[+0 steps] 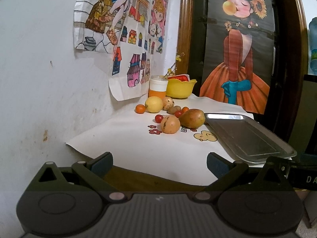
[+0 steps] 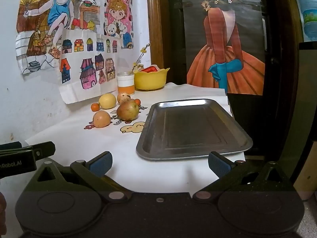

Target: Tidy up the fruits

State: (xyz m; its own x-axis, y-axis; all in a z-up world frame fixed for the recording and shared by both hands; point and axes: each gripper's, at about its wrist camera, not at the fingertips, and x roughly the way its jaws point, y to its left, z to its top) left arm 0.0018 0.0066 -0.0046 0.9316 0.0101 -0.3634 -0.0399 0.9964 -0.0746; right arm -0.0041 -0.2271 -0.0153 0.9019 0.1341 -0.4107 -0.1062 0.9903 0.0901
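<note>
Several fruits lie grouped on the white cloth near the wall: a yellow lemon [image 1: 154,104] [image 2: 107,101], a brownish pear [image 1: 192,118] [image 2: 127,110], an orange round fruit [image 1: 170,124] [image 2: 101,119], a spotted fruit [image 1: 168,103] [image 2: 123,97] and small red tomatoes [image 1: 158,118]. An empty metal tray [image 1: 247,136] [image 2: 194,127] lies to their right. My left gripper [image 1: 159,163] is open at the table's near edge, well short of the fruits. My right gripper [image 2: 160,163] is open too, just before the tray's near rim. Neither holds anything.
A yellow bowl [image 1: 180,88] [image 2: 151,79] with something red in it and an orange-and-white jar [image 1: 158,88] [image 2: 125,84] stand at the back corner. Drawings hang on the white wall to the left. A dark wooden frame with a poster stands behind the table.
</note>
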